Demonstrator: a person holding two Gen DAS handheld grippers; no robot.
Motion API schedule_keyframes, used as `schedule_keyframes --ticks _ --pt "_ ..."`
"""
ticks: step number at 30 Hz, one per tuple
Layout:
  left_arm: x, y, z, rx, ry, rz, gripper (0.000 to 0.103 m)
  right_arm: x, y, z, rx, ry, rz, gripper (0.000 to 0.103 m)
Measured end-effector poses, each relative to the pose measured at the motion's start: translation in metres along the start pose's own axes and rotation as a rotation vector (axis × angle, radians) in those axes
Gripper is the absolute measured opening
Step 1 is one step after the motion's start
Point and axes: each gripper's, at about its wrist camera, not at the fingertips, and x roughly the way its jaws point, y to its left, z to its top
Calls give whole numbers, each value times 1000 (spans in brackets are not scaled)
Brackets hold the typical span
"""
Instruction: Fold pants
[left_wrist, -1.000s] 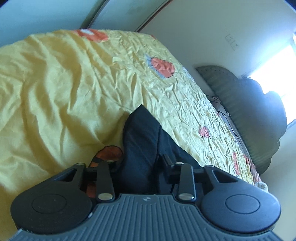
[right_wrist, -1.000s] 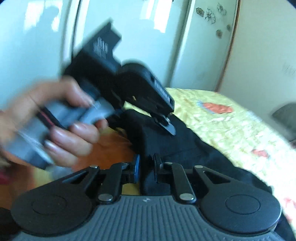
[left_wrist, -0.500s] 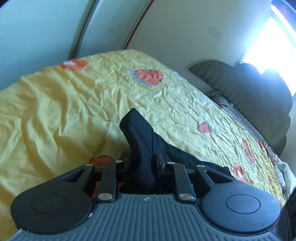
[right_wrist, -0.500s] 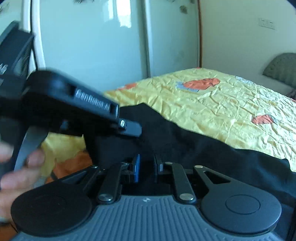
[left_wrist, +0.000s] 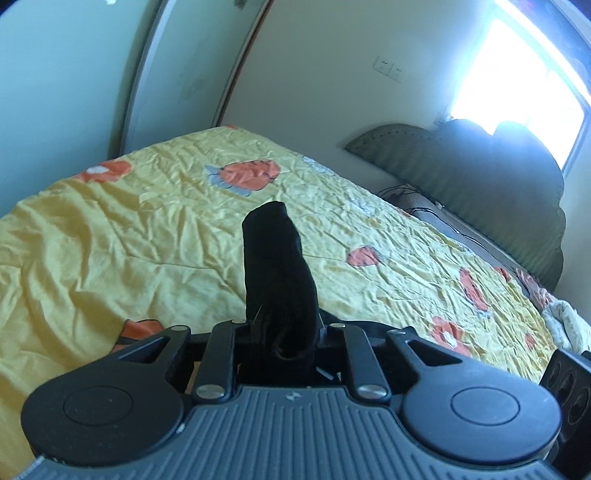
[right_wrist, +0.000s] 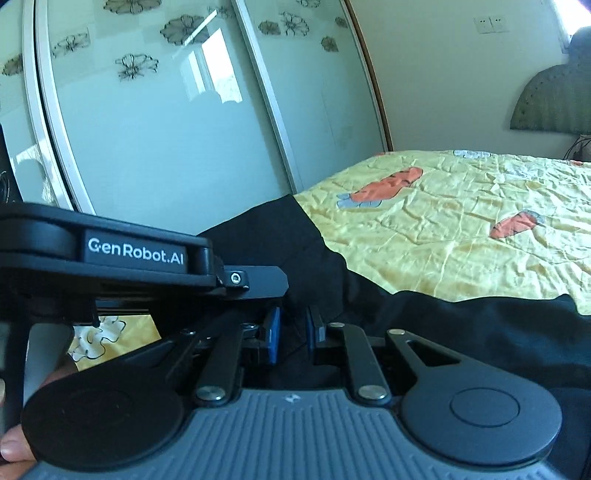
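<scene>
I have both tools clenched on the black pants (left_wrist: 280, 273), left tool (left_wrist: 284, 332) and right tool (right_wrist: 293, 328), above the bed (left_wrist: 129, 221); thin bunched cloth could slip free.

- We see strong daylight from the window (left_wrist: 532, 85) in the left wrist view, blown out to white with a bluish fringe.
- The headboard (left_wrist: 480, 173) below it reads dark, backlit.
- The bedspread (left_wrist: 129, 236) is evenly lit, wrinkles crisp.
- Wardrobe doors (right_wrist: 166, 110) carry window reflections and glare.
- Fisheye bends door frames; corners vignette.
- Black pants (right_wrist: 461, 325) lose all detail.
</scene>
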Motion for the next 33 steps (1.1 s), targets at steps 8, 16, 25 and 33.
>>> schedule_keyframes --ticks 8,16,25,33 --pt "-7 -47 -7 73 -22 -54 18 -40 -18 1 41 -77 -25 14" --pt "-2 -84 -20 114 -5 -96 19 -78 -44 1 87 -118 -68 14" --pt "-11 -121 -25 198 -44 -127 21 -107 -60 -2 131 -177 -85 14" --pt "-8 -164 -35 246 -38 -206 24 -145 -82 -4 183 -229 -148 14"
